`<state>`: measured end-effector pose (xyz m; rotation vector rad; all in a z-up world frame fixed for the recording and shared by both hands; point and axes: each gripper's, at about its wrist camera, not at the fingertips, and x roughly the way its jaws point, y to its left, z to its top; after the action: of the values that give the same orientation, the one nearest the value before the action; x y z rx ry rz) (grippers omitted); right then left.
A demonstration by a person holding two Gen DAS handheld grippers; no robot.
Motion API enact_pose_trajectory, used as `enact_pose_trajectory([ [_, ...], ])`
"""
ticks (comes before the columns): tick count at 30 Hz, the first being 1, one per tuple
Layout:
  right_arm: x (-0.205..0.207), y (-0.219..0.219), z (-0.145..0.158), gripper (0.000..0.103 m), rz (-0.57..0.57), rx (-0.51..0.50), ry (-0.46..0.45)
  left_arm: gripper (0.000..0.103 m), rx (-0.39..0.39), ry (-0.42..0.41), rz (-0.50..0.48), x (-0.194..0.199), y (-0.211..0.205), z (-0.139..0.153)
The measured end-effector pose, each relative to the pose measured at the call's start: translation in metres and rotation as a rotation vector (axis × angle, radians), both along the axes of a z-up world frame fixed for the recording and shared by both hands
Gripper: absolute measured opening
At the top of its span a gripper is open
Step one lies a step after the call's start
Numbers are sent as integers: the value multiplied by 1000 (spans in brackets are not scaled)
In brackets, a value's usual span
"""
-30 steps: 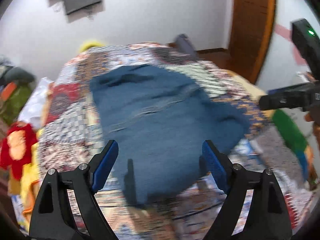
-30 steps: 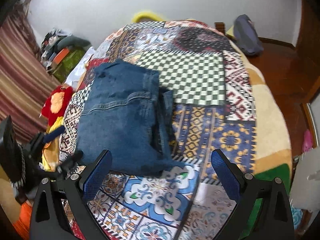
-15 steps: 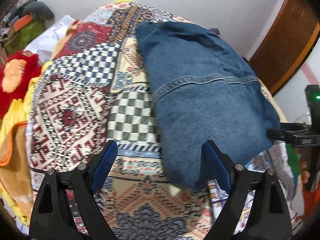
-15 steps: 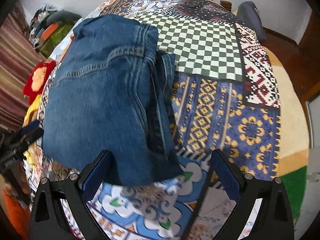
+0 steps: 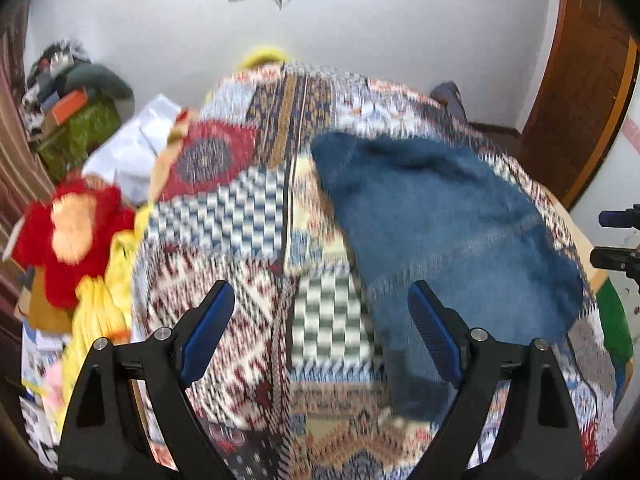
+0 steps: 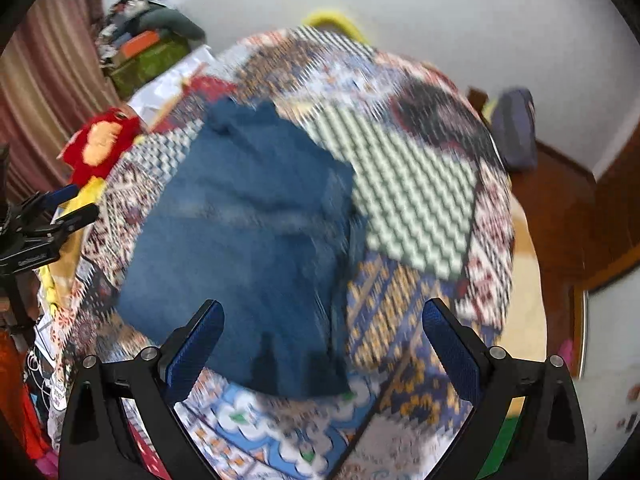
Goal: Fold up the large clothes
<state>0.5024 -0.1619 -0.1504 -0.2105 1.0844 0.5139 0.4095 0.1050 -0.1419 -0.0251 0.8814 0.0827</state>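
Folded blue jeans (image 5: 448, 240) lie on the patchwork bedspread (image 5: 240, 248), right of centre in the left wrist view. In the right wrist view the jeans (image 6: 248, 232) sit left of centre. My left gripper (image 5: 322, 312) hangs open above the bedspread, left of the jeans, with nothing between its blue pads. My right gripper (image 6: 320, 326) is open over the near edge of the jeans and holds nothing. Each gripper shows at the edge of the other's view: the right gripper (image 5: 616, 240), the left gripper (image 6: 52, 212). Both pictures are blurred by motion.
A red and yellow stuffed toy (image 5: 76, 236) lies off the bed's left side with white cloth (image 5: 132, 152) behind it. A pile of boxes and clothes (image 5: 72, 108) fills the left corner. A grey bag (image 6: 516, 132) rests at the bed's far right. A wooden door (image 5: 580, 80) stands right.
Both grippers have pulled back from the jeans and rolled, so the jeans look smaller and farther off. The left gripper has shifted left, off the jeans and over the bedspread. The jeans stay folded in place.
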Motion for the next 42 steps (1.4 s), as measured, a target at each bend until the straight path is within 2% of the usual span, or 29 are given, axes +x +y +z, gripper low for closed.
enact_pose_trajectory([
  [2,9,15,6,99,19,7,-22,95,12,-27,-9,13,-2,7],
  [5,27,41,6,99,40,-11,-61,96,16,-47,-27,36,-6,10],
  [11,74,87,-20,99,92,-42,-60,96,45,-48,-43,90,-14,-10],
  [16,121,95,-42,99,38,-7,-6,96,-68,8,-56,138,-14,-39],
  [19,140,90,-59,99,5,2,32,96,-97,45,-40,162,-14,-54],
  [23,149,73,-84,99,-37,-65,14,97,-118,86,-12,186,-13,-75],
  [26,150,53,-95,99,-58,-79,14,97,-104,105,-10,186,-15,-79],
  [30,147,25,-90,99,-109,-24,49,97,-40,78,-17,175,-20,-65],
  [33,137,15,-74,99,-113,-36,14,97,56,37,-38,158,-26,-44],
  [35,127,11,-62,99,-102,-35,-13,97,91,7,-59,145,-29,-28],
  [42,80,8,-14,99,-29,4,-142,97,125,-56,-127,95,-35,14],
])
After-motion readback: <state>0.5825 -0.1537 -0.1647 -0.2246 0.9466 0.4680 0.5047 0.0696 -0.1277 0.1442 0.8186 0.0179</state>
